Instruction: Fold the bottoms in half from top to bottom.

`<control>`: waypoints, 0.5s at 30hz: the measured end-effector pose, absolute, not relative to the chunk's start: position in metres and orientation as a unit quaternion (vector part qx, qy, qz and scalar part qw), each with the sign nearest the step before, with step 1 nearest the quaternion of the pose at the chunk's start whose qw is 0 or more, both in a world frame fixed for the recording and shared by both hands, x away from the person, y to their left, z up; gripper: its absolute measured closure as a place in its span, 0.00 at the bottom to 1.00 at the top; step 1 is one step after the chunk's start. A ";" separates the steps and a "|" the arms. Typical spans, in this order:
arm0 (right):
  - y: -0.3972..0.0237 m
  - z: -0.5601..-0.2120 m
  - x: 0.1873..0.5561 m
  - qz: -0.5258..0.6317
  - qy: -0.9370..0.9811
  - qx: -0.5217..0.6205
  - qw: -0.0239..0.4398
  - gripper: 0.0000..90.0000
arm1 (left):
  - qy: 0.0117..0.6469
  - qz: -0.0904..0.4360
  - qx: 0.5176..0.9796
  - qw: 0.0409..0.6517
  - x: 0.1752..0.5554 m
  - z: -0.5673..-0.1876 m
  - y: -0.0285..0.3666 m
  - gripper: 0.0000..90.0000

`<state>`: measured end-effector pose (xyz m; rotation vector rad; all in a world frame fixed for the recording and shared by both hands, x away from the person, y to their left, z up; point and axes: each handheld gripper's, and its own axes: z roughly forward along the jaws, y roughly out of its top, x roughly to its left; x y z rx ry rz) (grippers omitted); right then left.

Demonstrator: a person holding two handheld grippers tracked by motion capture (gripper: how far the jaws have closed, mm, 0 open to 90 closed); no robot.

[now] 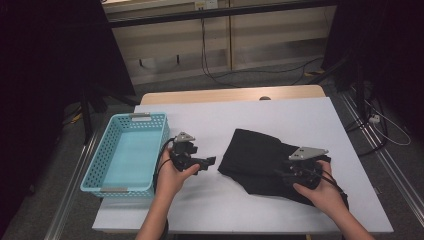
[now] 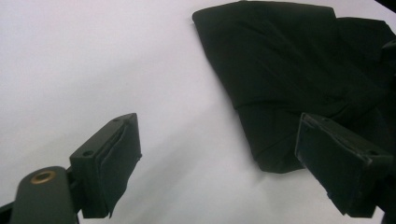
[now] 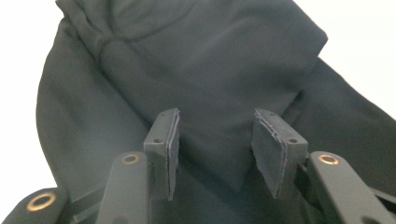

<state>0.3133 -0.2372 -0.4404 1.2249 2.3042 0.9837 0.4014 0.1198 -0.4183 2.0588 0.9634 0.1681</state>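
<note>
Fabric, a black folded cloth garment [image 1: 260, 160], lies on the white table [image 1: 210, 125], directly beneath the right tongs [image 1: 290, 172], whose jaws stand partly apart over a fold, gripping nothing. Left tongs [image 1: 207, 162] stand wide apart and empty, just beside the garment's near edge. Beyond their far side sits a light-blue perforated plastic basket [image 1: 97, 170].

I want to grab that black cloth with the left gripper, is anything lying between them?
Nothing visible does. The left gripper hangs open over bare white table, and the black cloth lies just beyond its jaws. The blue basket sits on its other side.
</note>
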 end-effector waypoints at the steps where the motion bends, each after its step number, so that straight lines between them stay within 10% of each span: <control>1: -0.236 -0.444 0.315 0.346 0.816 0.431 0.170 0.58 | 0.385 0.066 0.820 0.418 0.401 -0.419 0.120 0.15; 3: -0.234 -0.451 0.317 0.341 0.818 0.434 0.163 0.61 | 0.381 0.065 0.824 0.414 0.401 -0.419 0.120 0.15; 7: -0.232 -0.448 0.315 0.346 0.820 0.424 0.169 0.97 | 0.379 0.065 0.827 0.411 0.401 -0.420 0.118 0.15; 15: -0.233 -0.439 0.311 0.357 0.821 0.413 0.165 0.98 | 0.376 0.064 0.829 0.409 0.399 -0.418 0.119 0.15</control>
